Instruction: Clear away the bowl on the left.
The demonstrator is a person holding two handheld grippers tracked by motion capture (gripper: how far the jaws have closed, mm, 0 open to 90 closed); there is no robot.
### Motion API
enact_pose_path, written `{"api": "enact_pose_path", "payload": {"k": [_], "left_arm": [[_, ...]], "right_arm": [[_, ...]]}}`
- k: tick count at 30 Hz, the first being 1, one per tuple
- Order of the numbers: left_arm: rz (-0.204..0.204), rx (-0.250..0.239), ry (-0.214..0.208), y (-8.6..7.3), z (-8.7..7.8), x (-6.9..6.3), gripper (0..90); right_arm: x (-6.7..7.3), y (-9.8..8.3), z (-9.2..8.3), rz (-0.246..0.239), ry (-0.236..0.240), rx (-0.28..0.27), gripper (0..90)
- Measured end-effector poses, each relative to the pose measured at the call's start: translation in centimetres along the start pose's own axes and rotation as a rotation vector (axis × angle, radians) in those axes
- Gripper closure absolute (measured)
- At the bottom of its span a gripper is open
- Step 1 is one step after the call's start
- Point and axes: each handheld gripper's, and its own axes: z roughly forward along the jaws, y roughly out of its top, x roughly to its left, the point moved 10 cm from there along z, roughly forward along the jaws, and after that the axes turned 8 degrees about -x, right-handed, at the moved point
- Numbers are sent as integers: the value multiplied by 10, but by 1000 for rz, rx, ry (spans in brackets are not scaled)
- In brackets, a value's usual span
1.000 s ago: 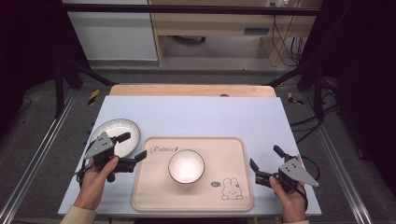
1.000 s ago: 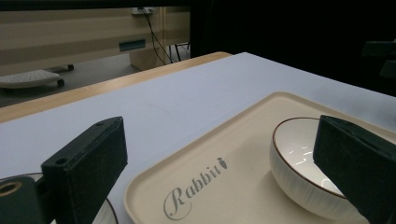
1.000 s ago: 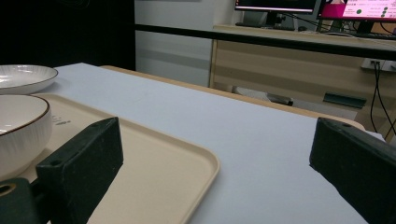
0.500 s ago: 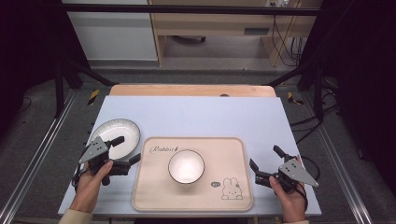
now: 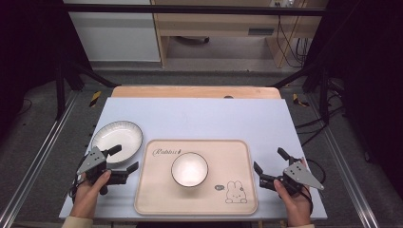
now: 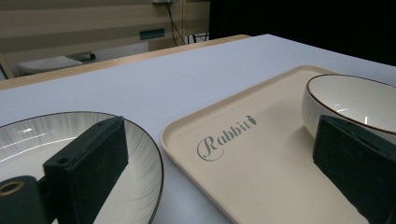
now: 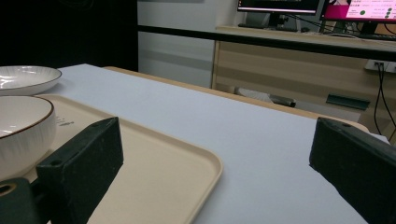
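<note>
A beige tray (image 5: 237, 156) printed with "Rabbit" and a bunny lies at the table's near middle. A white bowl (image 5: 189, 169) with a dark rim stands in its centre. To the tray's left a white ribbed plate (image 5: 117, 136) rests on the table. My left gripper (image 5: 123, 158) is open, low over the table at the plate's near edge, jaws pointing toward the tray. My right gripper (image 5: 270, 159) is open beside the tray's right edge, holding nothing. The left gripper view has the plate (image 6: 28, 140), tray (image 6: 261, 149) and bowl (image 6: 355, 100); the right gripper view has the bowl (image 7: 21, 126) and tray (image 7: 159, 158).
The table (image 5: 209, 116) has a pale blue top with a wooden strip along its far edge. Beyond it stand a wooden desk (image 7: 299, 60) with monitors and hanging cables. Dark metal frame legs flank both sides of the table.
My left gripper has drawn back toward the near left, off the plate's middle to its near edge. The right gripper has stayed put.
</note>
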Motion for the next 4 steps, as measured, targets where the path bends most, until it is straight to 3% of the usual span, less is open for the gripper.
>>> {"api": "enact_pose_path", "payload": {"k": [4], "left_arm": [[-34, -22, 23, 2, -4, 7, 36]], "right_arm": [[0, 0, 0, -1, 2, -1, 30]]}}
